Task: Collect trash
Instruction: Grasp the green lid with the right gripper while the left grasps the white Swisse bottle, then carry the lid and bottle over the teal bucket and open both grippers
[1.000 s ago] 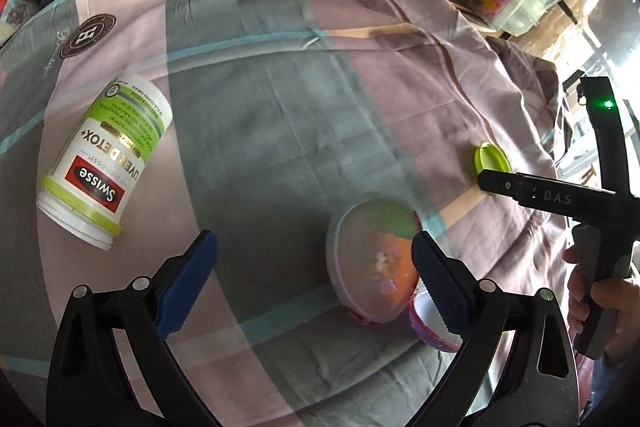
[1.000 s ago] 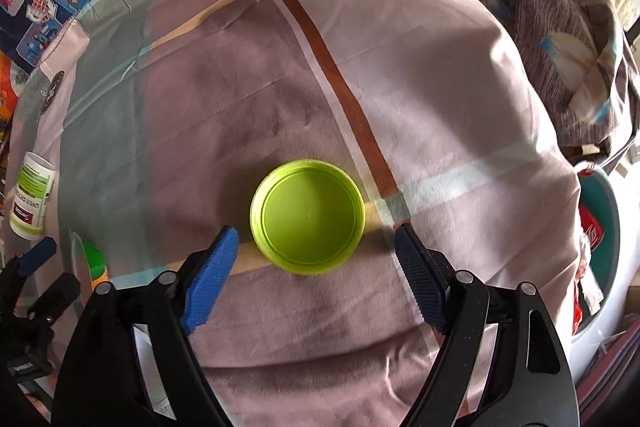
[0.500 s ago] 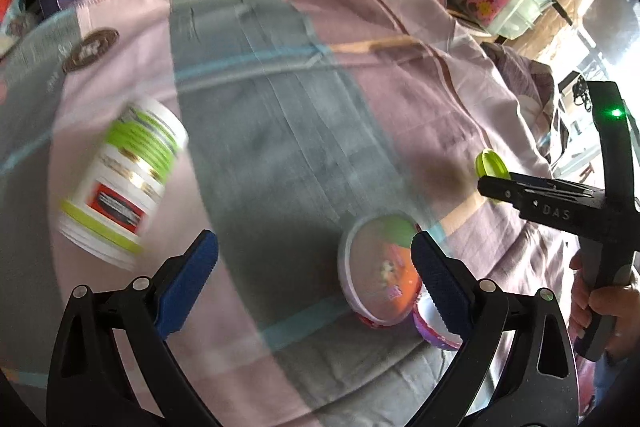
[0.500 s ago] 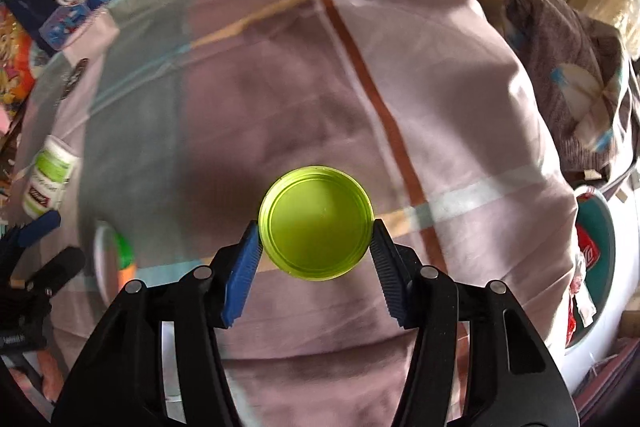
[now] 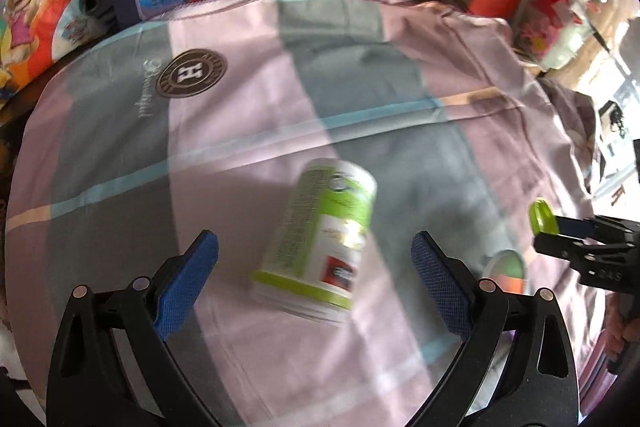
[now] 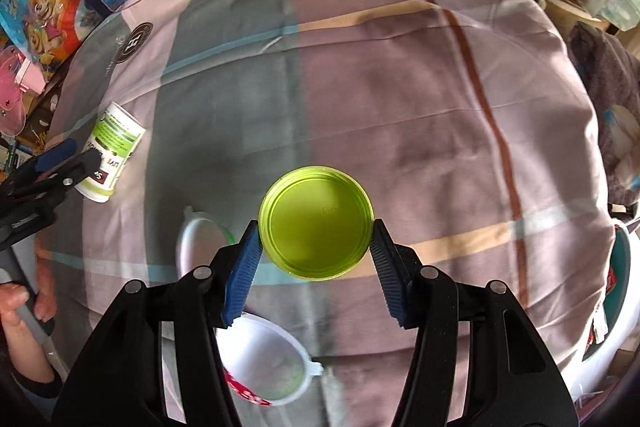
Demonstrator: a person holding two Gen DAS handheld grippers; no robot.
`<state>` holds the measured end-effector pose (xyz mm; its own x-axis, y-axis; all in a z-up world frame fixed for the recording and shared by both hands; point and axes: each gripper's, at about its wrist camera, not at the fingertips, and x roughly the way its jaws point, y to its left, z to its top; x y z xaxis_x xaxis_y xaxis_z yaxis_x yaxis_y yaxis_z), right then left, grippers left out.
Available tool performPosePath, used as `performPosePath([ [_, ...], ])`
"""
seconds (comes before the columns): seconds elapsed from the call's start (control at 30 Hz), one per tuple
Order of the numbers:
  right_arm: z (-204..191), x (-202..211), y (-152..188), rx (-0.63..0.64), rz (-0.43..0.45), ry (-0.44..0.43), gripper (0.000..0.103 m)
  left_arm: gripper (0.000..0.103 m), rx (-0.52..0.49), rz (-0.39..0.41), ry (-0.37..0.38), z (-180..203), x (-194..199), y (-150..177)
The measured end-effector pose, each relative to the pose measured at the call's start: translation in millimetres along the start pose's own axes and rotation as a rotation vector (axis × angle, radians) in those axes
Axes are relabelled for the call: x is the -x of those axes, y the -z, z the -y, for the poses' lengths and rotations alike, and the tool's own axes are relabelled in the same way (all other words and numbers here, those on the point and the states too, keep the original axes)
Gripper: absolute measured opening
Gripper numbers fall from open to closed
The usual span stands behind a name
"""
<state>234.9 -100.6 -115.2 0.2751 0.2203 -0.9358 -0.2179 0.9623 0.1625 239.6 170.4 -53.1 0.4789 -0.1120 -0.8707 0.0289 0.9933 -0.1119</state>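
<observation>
Pinching green lid (image 6: 316, 223) by its rim, R gripper (image 6: 316, 251) holds it above the bedsheet (image 6: 420, 67); light, stiff, slippery plastic. L gripper (image 5: 312, 267) fingers spread, straddling lying supplement bottle (image 5: 320, 239); grip mid-body.

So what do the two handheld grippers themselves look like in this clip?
Both the left gripper and the right gripper have black plastic frames with silver screws and blue textured finger pads. The right one carries small white lettering on its side. Bare hands hold them.

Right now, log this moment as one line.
right claw: shut on green lid | left claw: open, facing lying bottle | plastic cup: on bedsheet
</observation>
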Motion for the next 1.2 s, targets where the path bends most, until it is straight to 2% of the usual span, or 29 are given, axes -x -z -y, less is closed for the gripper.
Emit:
performPosePath([
  [0.1,-3.7,-3.7,-3.6,0.003,-0.005,0.0,0.053,0.097,-0.006,-0.027,-0.007,-0.5,-12.4,2.4],
  [0.2,-2.3,-5.6,-5.4,-0.005,-0.009,0.001,0.053,0.091,-0.022,-0.046,-0.01,3.5,-21.8,4.3],
  [0.27,-0.3,-5.7,-5.6,-0.008,-0.009,0.002,0.053,0.08,-0.026,-0.057,-0.013,5.1,-27.1,5.5],
  [0.33,2.8,-5.7,-6.1,-0.014,-0.007,0.001,0.053,0.062,-0.018,-0.083,-0.014,5.6,-33.7,6.4],
  [0.37,4.9,-5.3,-5.8,-0.019,-0.005,0.0,0.053,0.061,-0.025,-0.074,-0.041,7.4,-33.7,6.7],
  [0.47,11.7,-1.9,-2.6,-0.032,0.004,-0.002,0.053,0.058,-0.024,-0.063,-0.086,13.4,-29.7,8.8],
  [0.57,19.3,1.9,1.9,-0.046,0.01,-0.011,0.053,0.057,-0.003,-0.049,-0.1,17.1,-21.5,11.1],
  [0.9,52.3,28.1,23.7,-0.099,0.056,-0.026,0.053,0.056,-0.046,-0.004,-0.072,62.4,6.2,14.3],
  [1.2,90.9,64.5,48.9,-0.167,0.117,-0.086,0.053,0.056,-0.116,0.029,0.006,125.0,35.5,23.2],
])
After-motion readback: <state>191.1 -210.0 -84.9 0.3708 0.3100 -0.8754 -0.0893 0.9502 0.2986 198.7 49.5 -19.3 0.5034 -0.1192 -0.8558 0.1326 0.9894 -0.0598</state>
